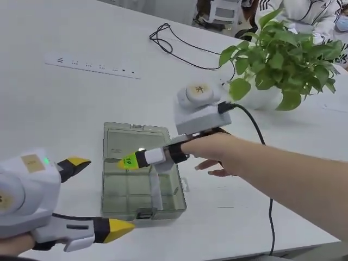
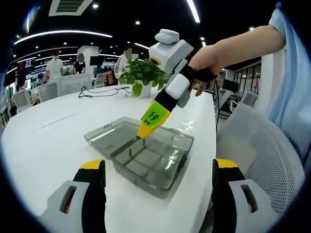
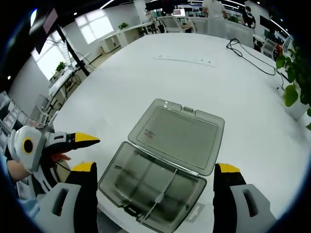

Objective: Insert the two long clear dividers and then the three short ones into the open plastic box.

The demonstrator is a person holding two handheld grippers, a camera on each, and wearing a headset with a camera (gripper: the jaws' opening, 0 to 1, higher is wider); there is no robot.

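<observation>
With left tongs [image 2: 159, 164] and right tongs [image 3: 155, 168] both open and empty, the thin clear divider strip [image 1: 156, 190] in the smoky plastic box [image 1: 116, 194] probably wants pressing evenly down.

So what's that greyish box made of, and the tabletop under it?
The open box looks like smoky, see-through plastic: glossy, with the table showing through its lid. The tabletop seems a smooth white laminate or painted board, faintly sheened; I can't tell which.

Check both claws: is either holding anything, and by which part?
Nothing. Left claw and right claw are both open, jaws empty; the right one is over the open box.
</observation>
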